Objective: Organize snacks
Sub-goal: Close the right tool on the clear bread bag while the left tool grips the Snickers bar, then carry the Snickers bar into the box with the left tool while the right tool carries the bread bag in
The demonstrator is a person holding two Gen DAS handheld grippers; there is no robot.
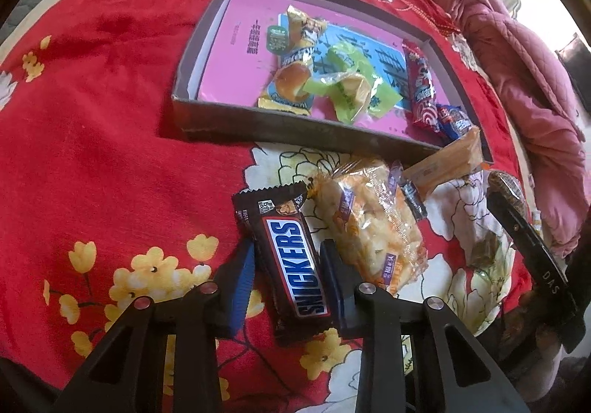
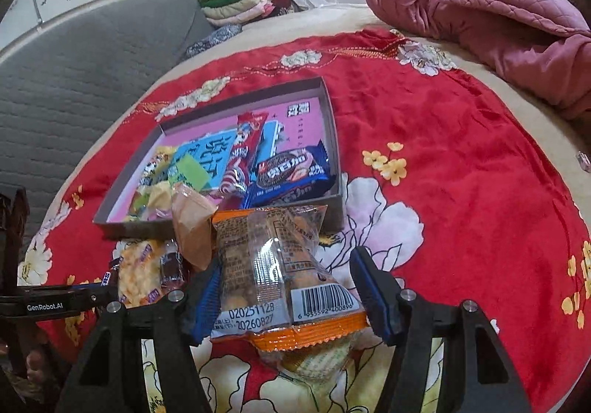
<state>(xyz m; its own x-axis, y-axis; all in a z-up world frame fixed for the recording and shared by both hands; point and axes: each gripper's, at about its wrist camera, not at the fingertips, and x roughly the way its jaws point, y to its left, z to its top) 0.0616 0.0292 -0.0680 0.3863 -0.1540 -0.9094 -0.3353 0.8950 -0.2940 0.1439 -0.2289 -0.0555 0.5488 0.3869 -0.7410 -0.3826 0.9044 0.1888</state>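
- Nearest to your left gripper (image 1: 288,265), a Snickers bar (image 1: 291,258) lies on the red flowered cloth (image 1: 110,99) – the jaws stand narrow, one blue pad against each long side of it.
- Just beside the bar, on its right in the left wrist view, a clear bag of rice crackers (image 1: 369,228) touches its upper corner; a small dark wrapped sweet (image 1: 413,199) lies against that bag.
- Your right gripper (image 2: 284,287) carries an orange-edged clear snack packet (image 2: 280,272). Its jaws stand at a middling width: the left pad touches the packet's edge, while a gap shows at the right pad, so you cannot tell from here how firmly it is gripped.
- That packet, together with a tan wrapped cake (image 2: 192,224) beside it, blocks your right wrist view of the box's near wall.
- Further off, the shallow grey box (image 1: 236,121) with its pink floor already holds several snacks – yellow and green packets (image 1: 332,81), a red stick pack (image 2: 243,158) and a blue biscuit pack (image 2: 288,173).
- Beyond the cloth, a pink quilt (image 2: 498,25) lies bunched; folded clothes (image 2: 236,3) sit near the window.
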